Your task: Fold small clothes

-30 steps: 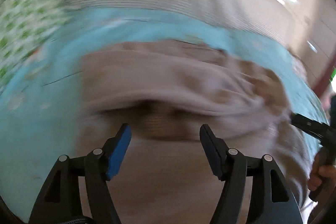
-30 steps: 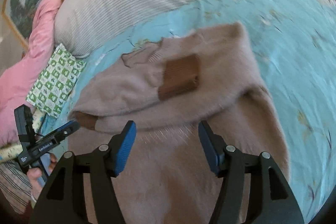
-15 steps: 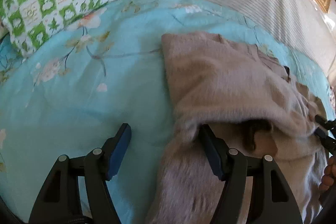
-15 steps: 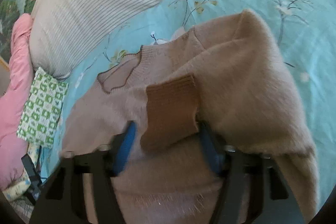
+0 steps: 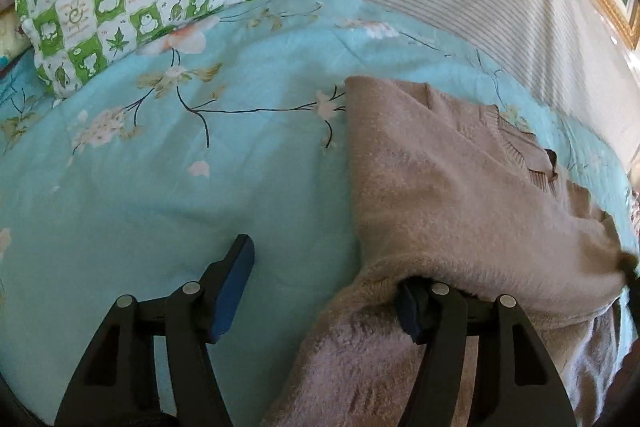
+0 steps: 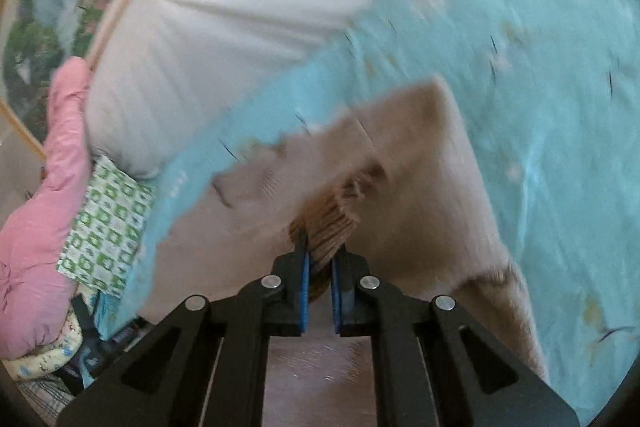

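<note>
right tool (image 6: 320, 281) closed onto brown cuff (image 6: 326, 223) | left tool (image 5: 328, 291) apart, angled down, straddling sweater (image 5: 460, 187) edge

- The left gripper (image 5: 326, 291) had black skeletal finger arms with triangular cut-outs, silver pivot screws and blue pads.
- The right gripper (image 6: 320, 259) looked the same.

Left gripper (image 5: 326, 291) agape; right gripper (image 6: 320, 269) clamped

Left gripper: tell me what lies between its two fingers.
In the left wrist view, the left gripper stands open over bare blue sheet. The sweater edge drapes over its right finger only; nothing is pinched.
</note>
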A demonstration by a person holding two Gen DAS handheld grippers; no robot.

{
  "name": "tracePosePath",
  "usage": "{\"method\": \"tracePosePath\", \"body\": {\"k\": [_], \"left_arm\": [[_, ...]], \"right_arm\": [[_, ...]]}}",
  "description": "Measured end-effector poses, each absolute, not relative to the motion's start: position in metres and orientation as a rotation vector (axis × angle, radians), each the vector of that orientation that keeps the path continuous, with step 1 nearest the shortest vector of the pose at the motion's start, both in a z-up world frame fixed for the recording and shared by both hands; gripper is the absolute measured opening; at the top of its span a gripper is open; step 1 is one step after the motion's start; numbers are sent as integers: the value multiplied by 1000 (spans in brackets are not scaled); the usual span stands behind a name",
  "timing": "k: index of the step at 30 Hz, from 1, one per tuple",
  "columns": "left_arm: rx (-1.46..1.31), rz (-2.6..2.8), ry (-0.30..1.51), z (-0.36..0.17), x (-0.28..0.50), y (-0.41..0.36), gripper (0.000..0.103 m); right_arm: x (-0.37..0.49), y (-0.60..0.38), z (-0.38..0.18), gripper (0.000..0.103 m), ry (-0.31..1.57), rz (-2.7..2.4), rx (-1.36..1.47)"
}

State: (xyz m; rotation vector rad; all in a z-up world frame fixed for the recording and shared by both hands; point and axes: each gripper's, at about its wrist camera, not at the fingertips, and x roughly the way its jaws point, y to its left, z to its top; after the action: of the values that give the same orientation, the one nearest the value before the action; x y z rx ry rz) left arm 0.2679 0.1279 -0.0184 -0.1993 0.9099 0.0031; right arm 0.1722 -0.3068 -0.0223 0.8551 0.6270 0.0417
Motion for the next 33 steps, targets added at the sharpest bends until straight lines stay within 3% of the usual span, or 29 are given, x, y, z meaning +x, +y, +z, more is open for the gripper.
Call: {"method": "tracePosePath", "body": {"k": [3, 12, 20, 23, 27, 29, 31, 33], "left_arm": [[-278, -16, 876, -9, 263, 138, 65], [-342, -18, 821, -7, 260, 139, 65], [-297, -18, 887, -18, 264, 133, 66], [-264, -44, 928, -20, 261, 131, 66], [-245, -166, 942, -10, 246, 139, 72], [-260, -218, 931, -1, 240, 148, 76], [-302, -267, 921, 9, 243, 158, 82], [-331, -284, 927, 12, 256, 160, 82]], "right_arm": [[167, -305, -15, 10, 591, 56, 861], [156, -300, 93, 10, 269, 203, 753], [180, -305, -13, 10, 582, 37, 789], [183, -306, -40, 14, 684, 32, 827], [171, -313, -38, 25, 688, 24, 827], [158, -317, -28, 39, 656, -21, 791], [147, -318, -19, 41, 623, -43, 772], [141, -315, -9, 41, 598, -44, 750]]}}
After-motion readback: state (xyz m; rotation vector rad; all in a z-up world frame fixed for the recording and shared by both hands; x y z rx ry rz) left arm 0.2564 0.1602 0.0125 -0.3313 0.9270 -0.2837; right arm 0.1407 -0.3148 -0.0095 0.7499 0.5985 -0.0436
